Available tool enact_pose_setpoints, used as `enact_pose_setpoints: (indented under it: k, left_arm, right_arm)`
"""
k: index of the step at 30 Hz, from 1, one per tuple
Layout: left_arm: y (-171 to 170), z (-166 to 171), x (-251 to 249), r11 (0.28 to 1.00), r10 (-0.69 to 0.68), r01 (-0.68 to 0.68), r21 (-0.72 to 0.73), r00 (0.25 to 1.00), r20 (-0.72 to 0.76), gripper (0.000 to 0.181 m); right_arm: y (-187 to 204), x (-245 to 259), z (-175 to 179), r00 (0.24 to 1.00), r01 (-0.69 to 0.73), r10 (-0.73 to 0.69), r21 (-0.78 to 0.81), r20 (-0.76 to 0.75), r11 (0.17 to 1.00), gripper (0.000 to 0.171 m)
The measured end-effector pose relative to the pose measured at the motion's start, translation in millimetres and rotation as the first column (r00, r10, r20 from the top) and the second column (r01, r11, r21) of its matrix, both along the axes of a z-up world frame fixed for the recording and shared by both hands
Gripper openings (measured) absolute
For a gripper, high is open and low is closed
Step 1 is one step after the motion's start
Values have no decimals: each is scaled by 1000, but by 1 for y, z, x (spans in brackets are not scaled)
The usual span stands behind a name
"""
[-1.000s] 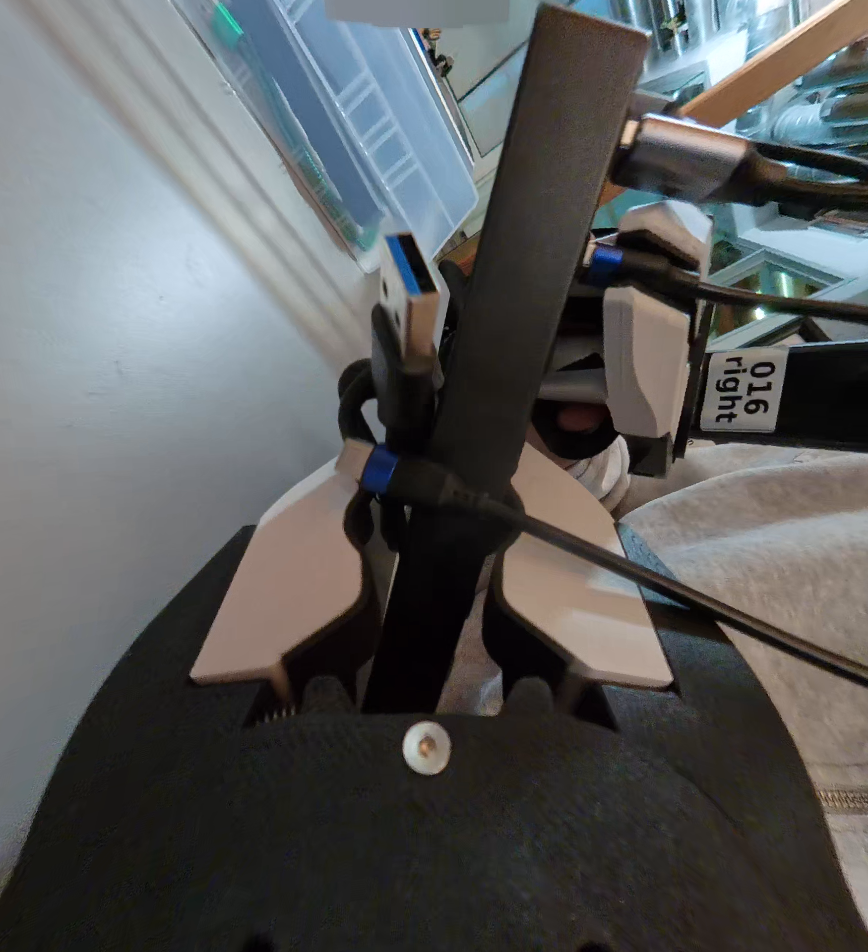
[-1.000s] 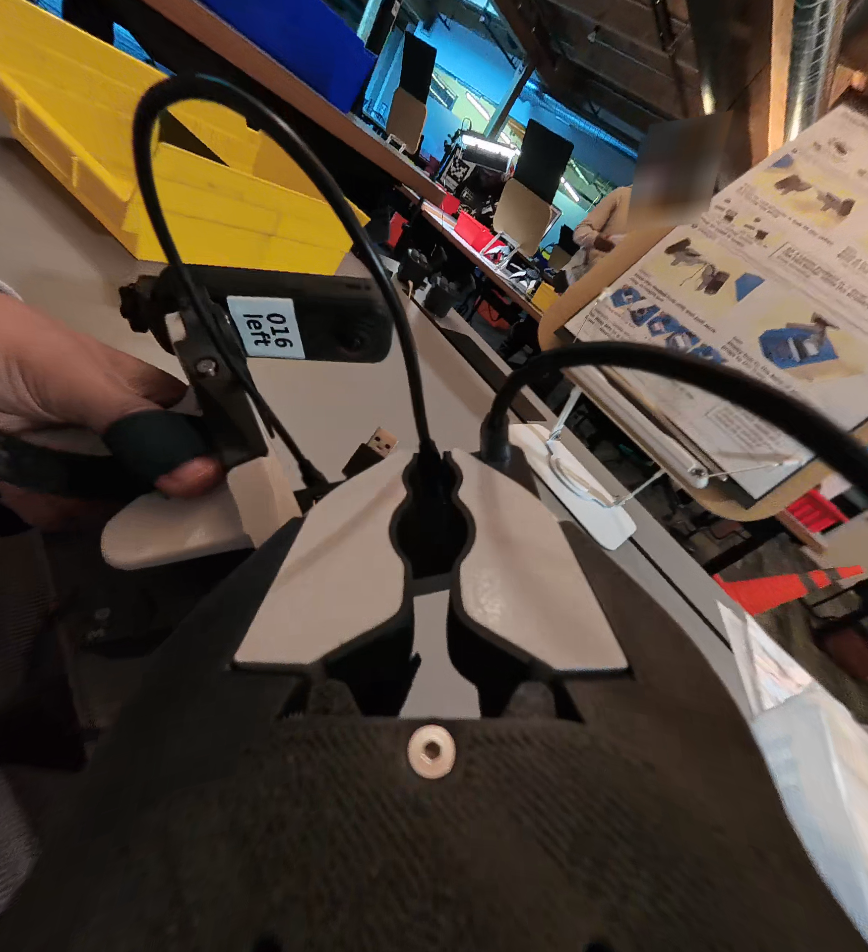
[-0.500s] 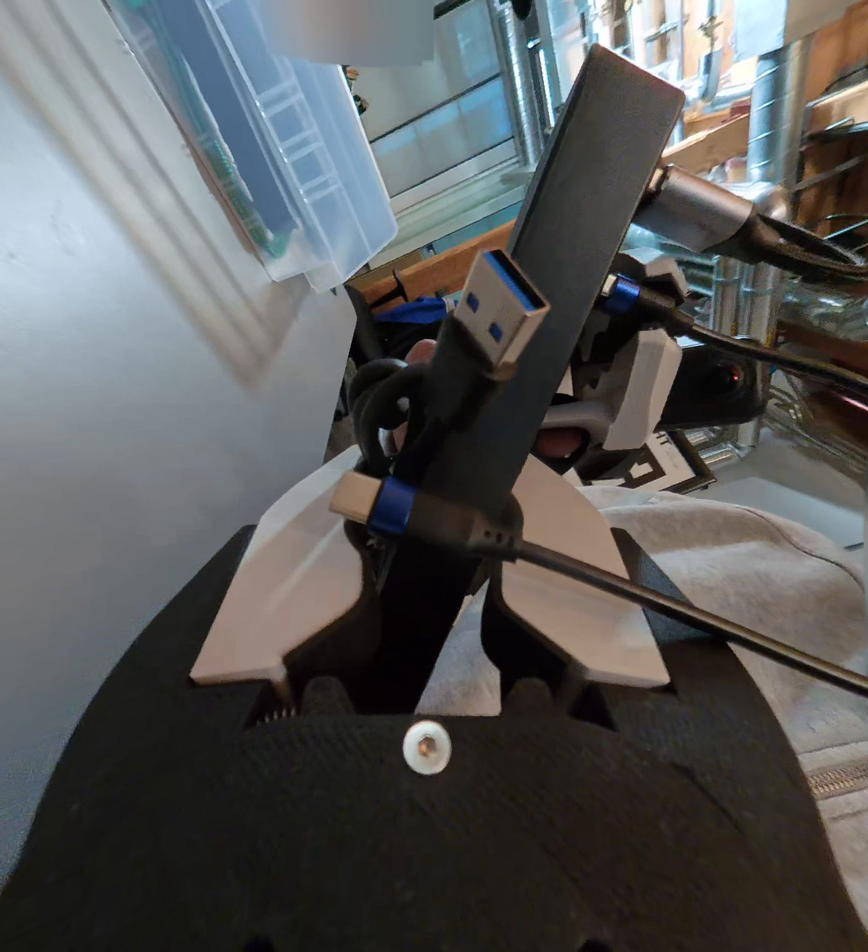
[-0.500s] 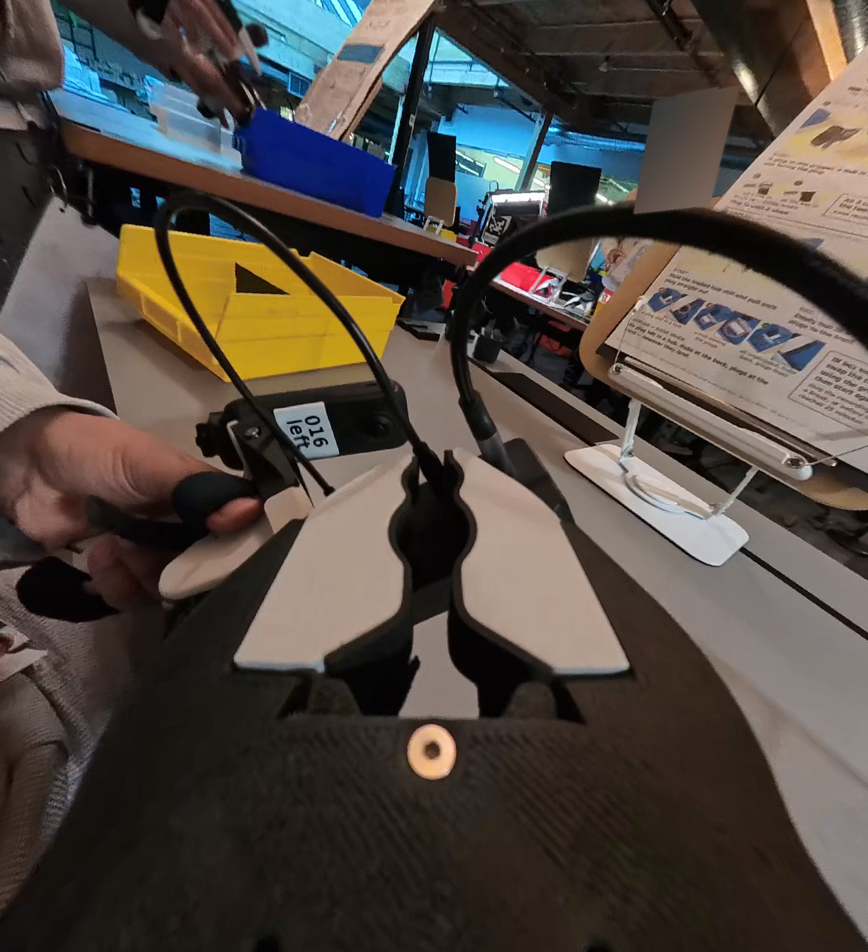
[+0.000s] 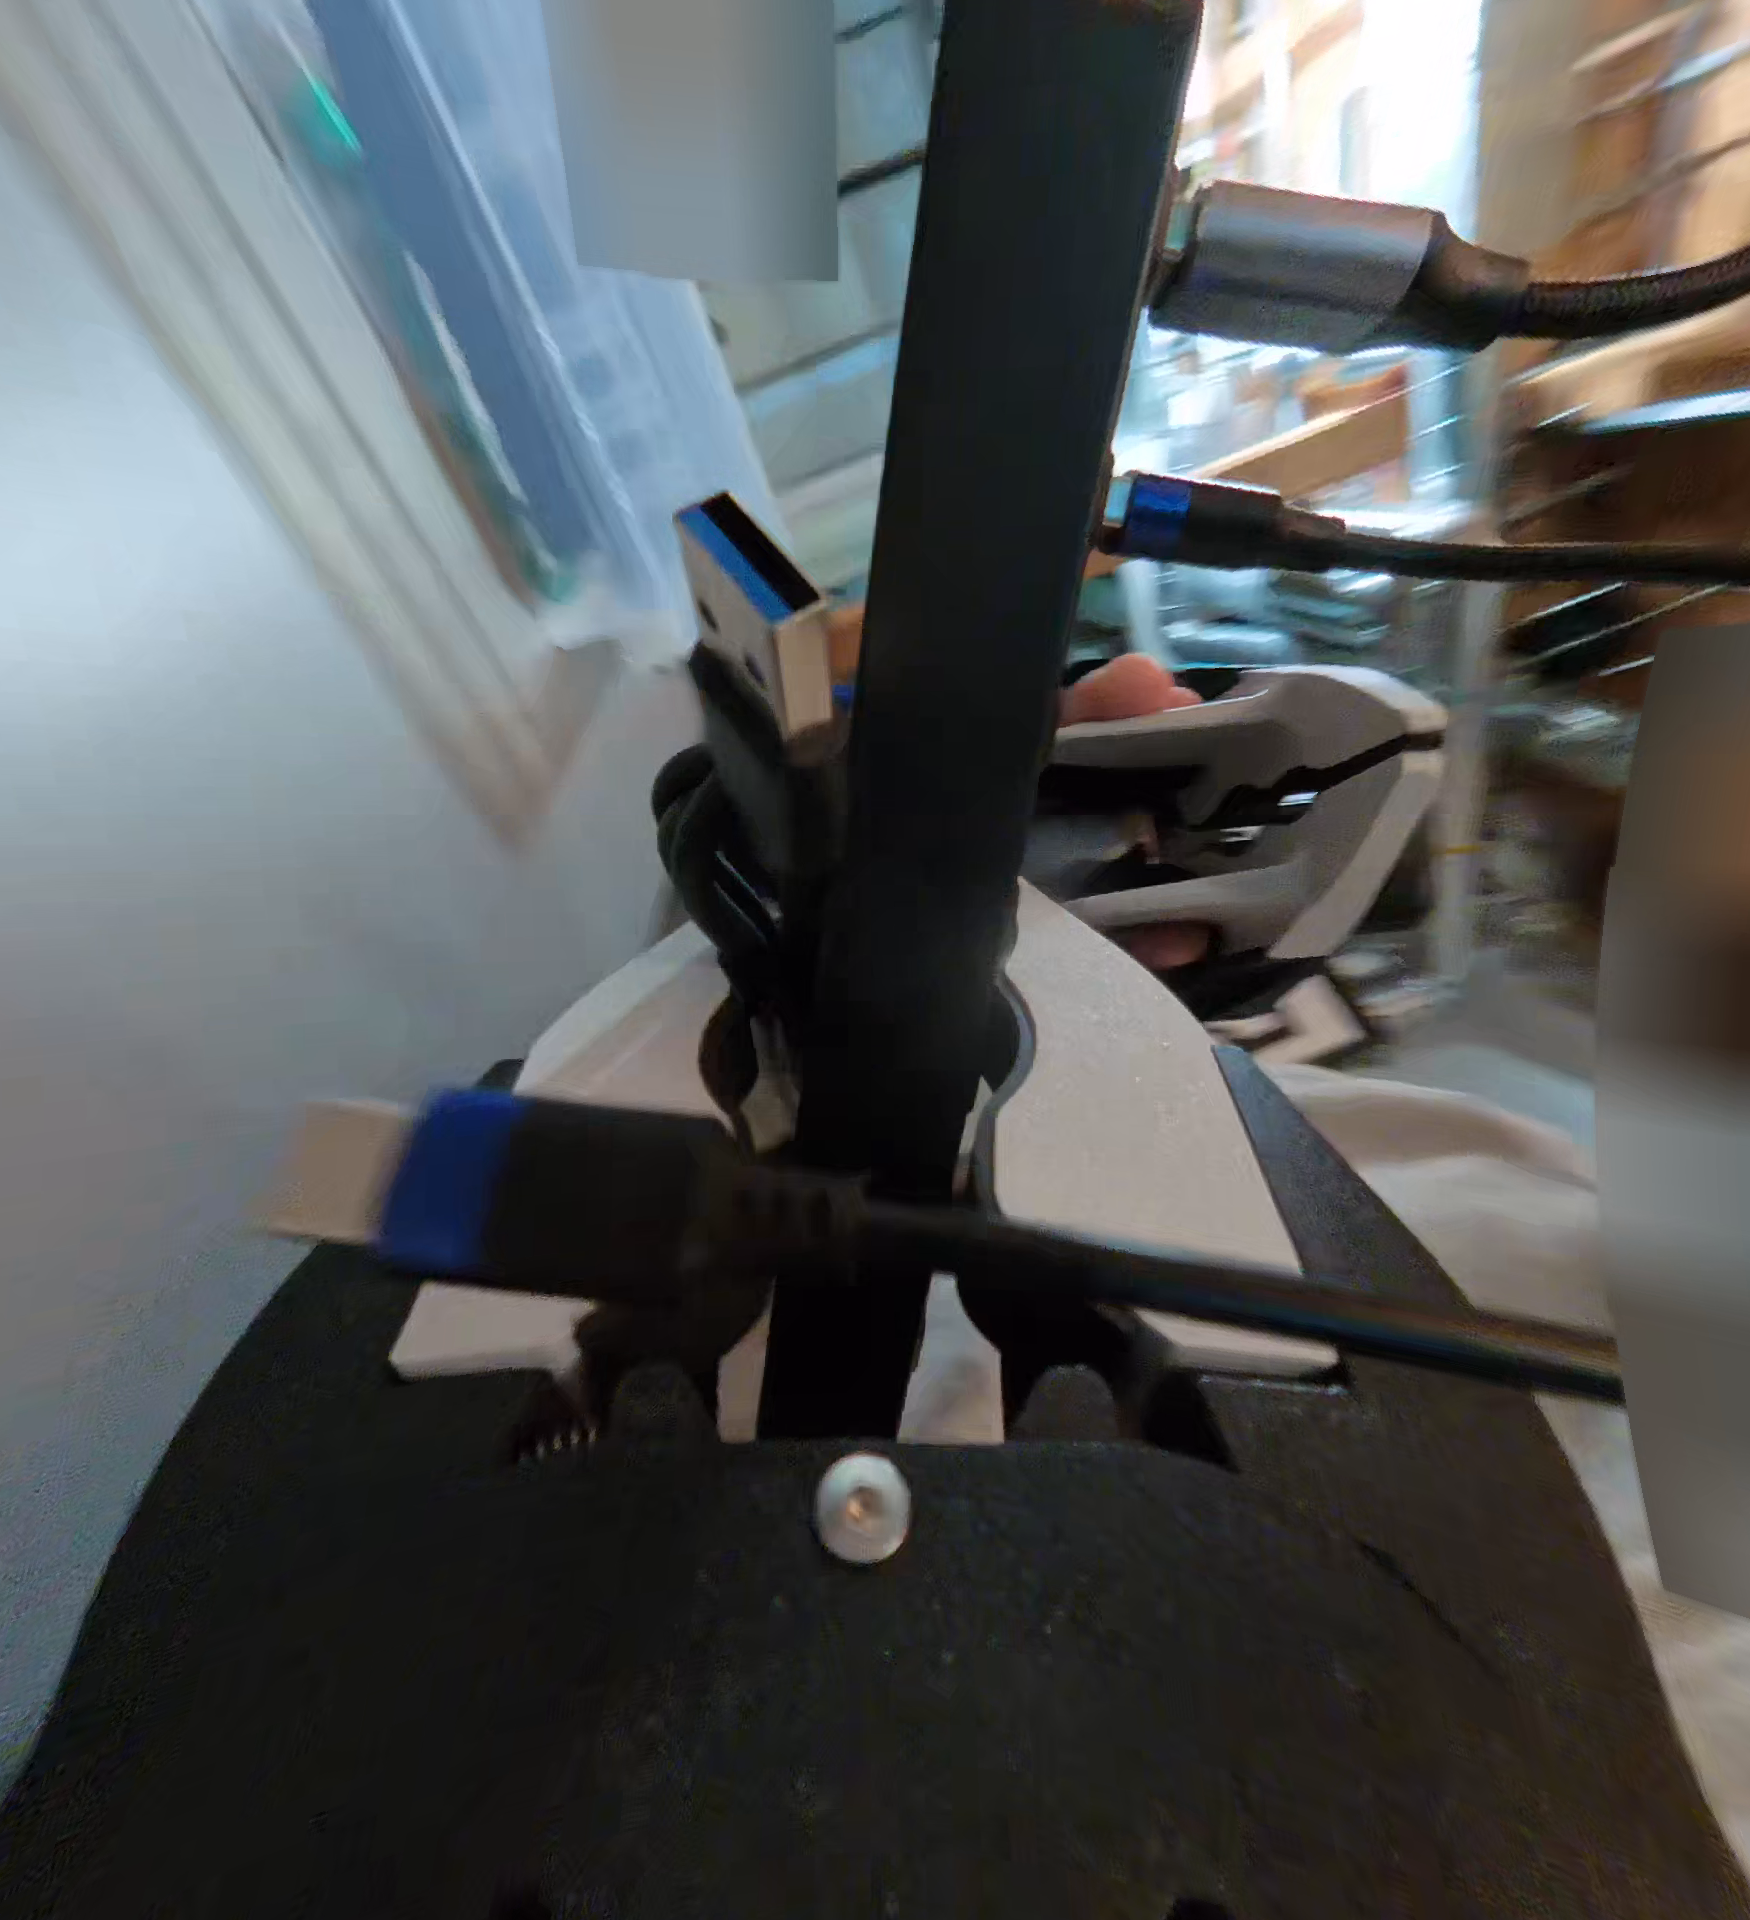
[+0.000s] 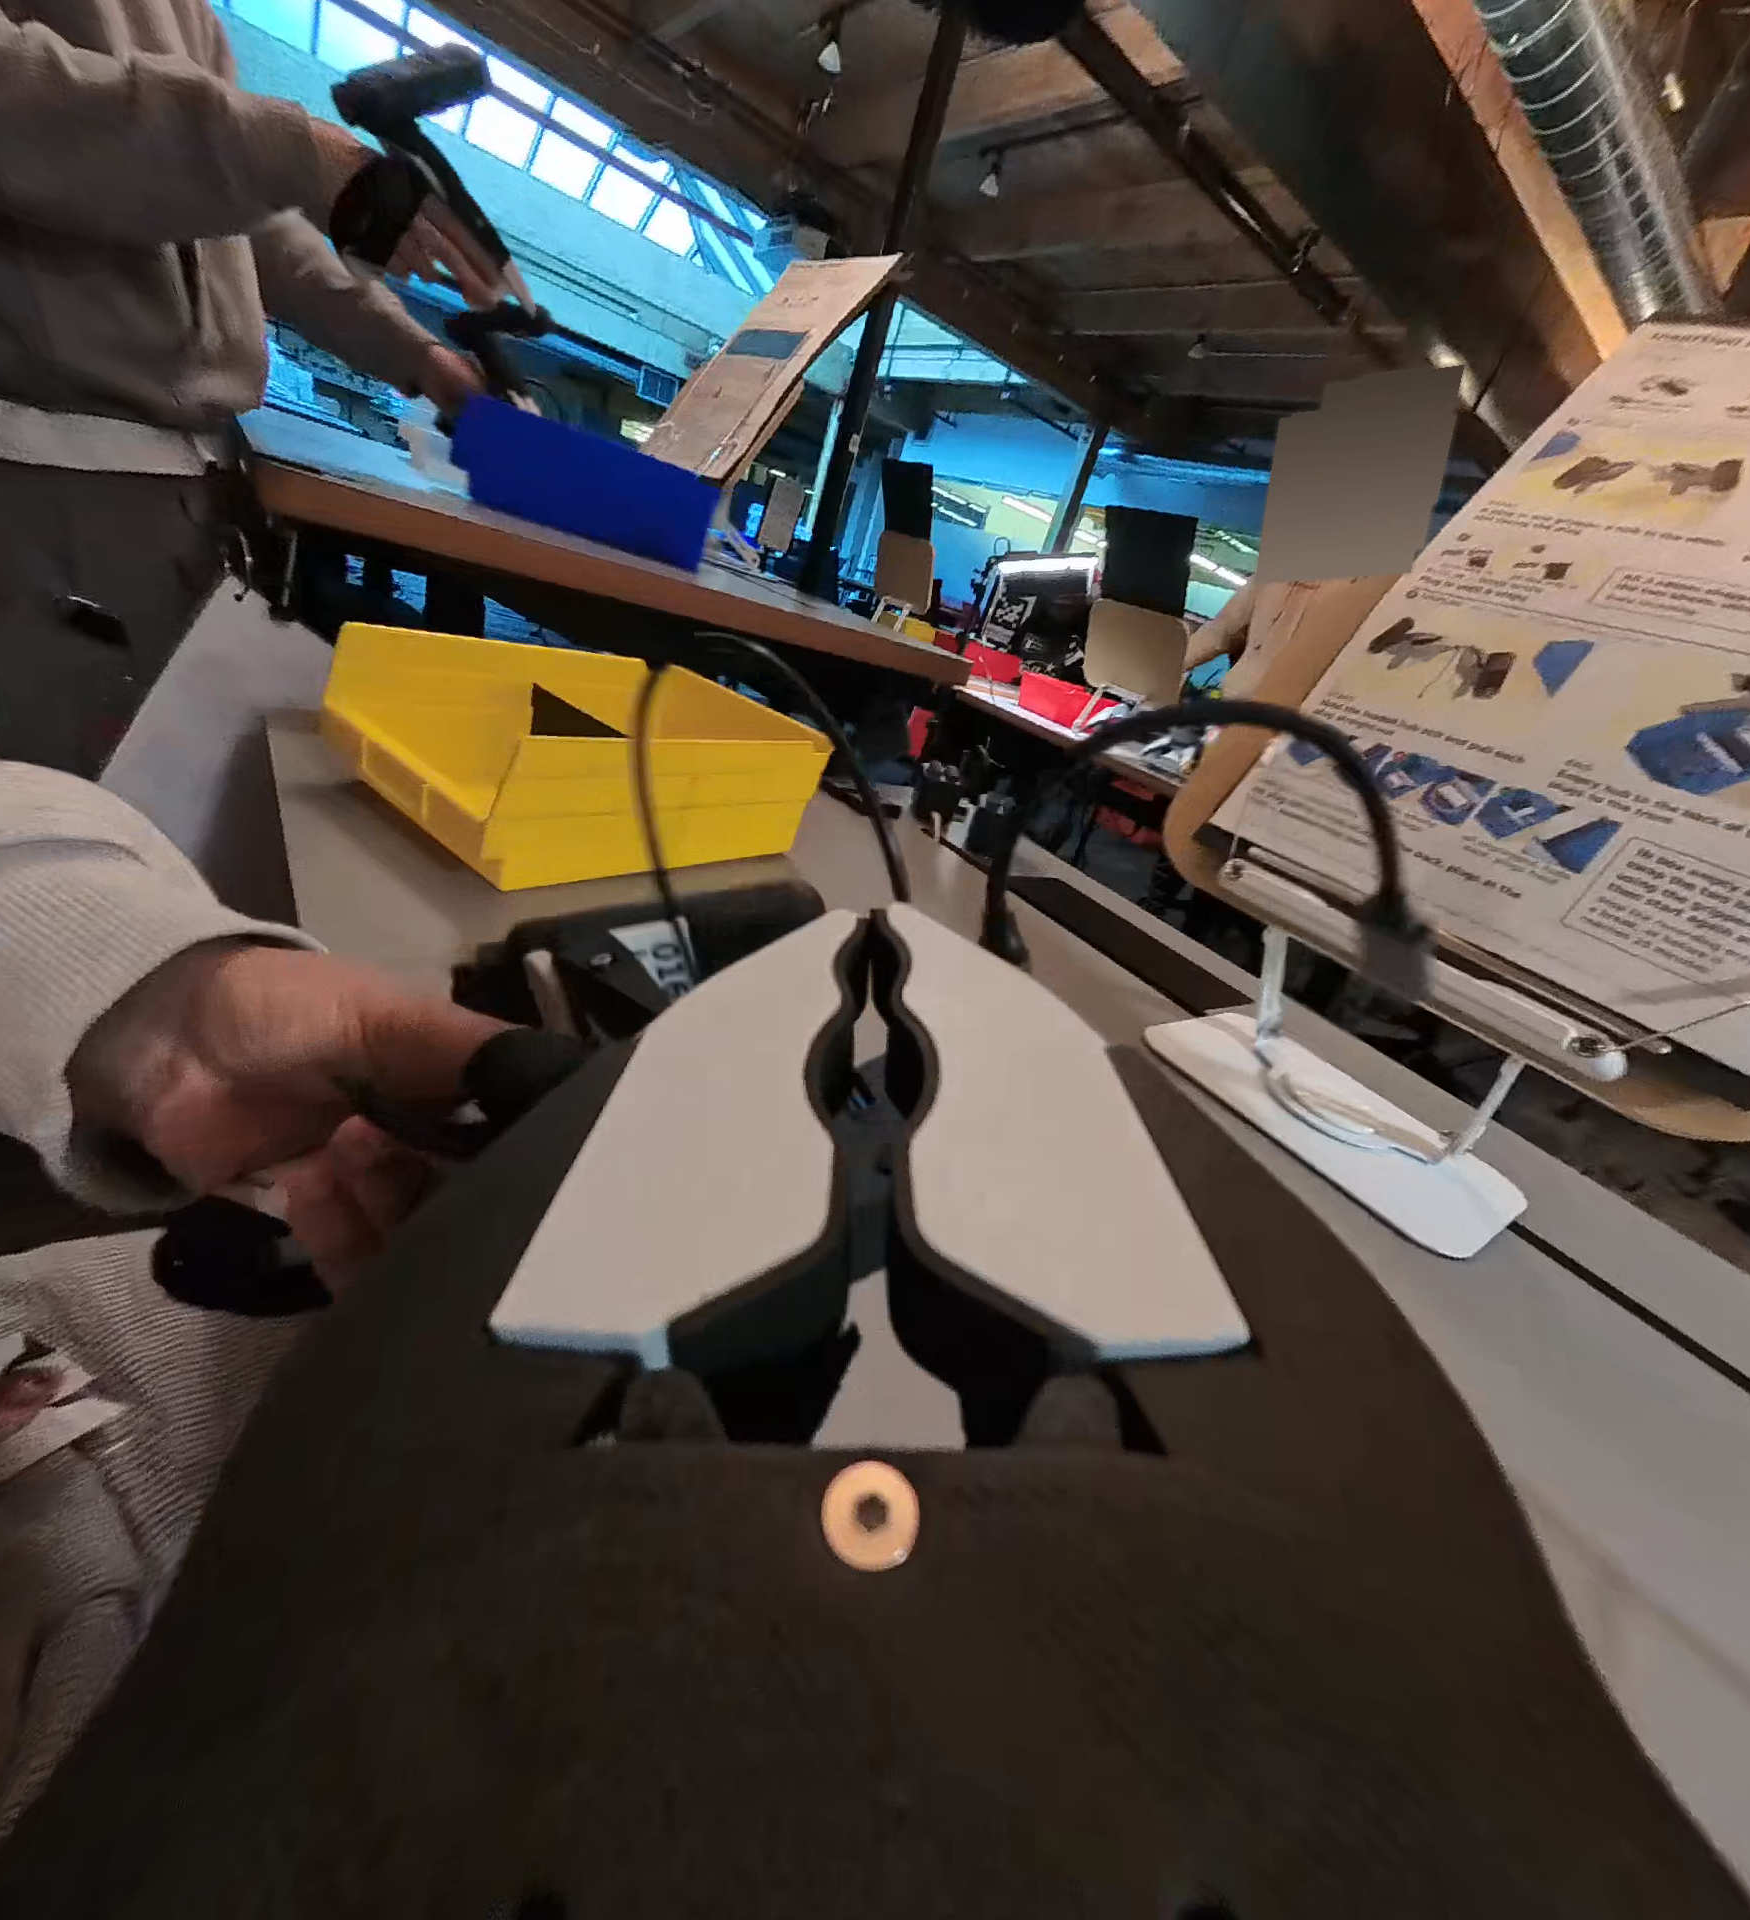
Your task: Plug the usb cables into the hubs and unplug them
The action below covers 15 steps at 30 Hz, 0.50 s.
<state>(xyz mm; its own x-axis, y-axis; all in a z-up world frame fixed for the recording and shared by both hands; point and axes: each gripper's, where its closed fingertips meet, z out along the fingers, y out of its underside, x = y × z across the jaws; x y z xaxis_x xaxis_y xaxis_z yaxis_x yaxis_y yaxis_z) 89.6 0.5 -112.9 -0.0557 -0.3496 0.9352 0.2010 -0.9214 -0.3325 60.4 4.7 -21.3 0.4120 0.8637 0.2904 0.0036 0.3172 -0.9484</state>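
Between the left tool's [image 5: 902,1049] clamped fingers, the black hub [image 5: 996,520] stands lengthwise upward; the right tool [image 6: 876,935] is closed.

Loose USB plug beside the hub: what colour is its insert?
Blue, inside the USB plug's silver shell; clearest in the left wrist view.

Long black bar-shaped hub [image 5: 1006,520]: top runs past the upper edge; lower end hidden between the left tool's [image 5: 892,1049] grey fingers.
Grey braided cable [image 5: 1577,301]: cut off at the right edge.
Blue-collared black plug [image 5: 559,1195]: motion-blurred, metal tip indistinct.
Clear plastic bin [image 5: 497,343]: smeared, contents unreadable.
Right tool [image 6: 876,925]: what its fingers pinch, if anything, cannot be told.
Yellow plastic bin [image 6: 580,758]: inside hidden by its front wall.
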Motion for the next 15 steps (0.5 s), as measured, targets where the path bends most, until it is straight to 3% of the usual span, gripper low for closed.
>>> enact_pose_setpoints:
  k: [3,10,15]
  left_arm:
    - [13,-11,-17,989,99,-78,128,981,-169,43]
    - [1,-20,-8,988,52,-18,155,974,-219,44]
    - [-1,-25,-2,965,114,-32,260,945,-306,44]
  right_arm:
    - [7,0,-7,997,60,-63,54,49,997,1]
    - [14,-12,-30,947,187,-248,279,203,942,27]
    - [19,-11,-37,943,194,-245,224,224,955,22]
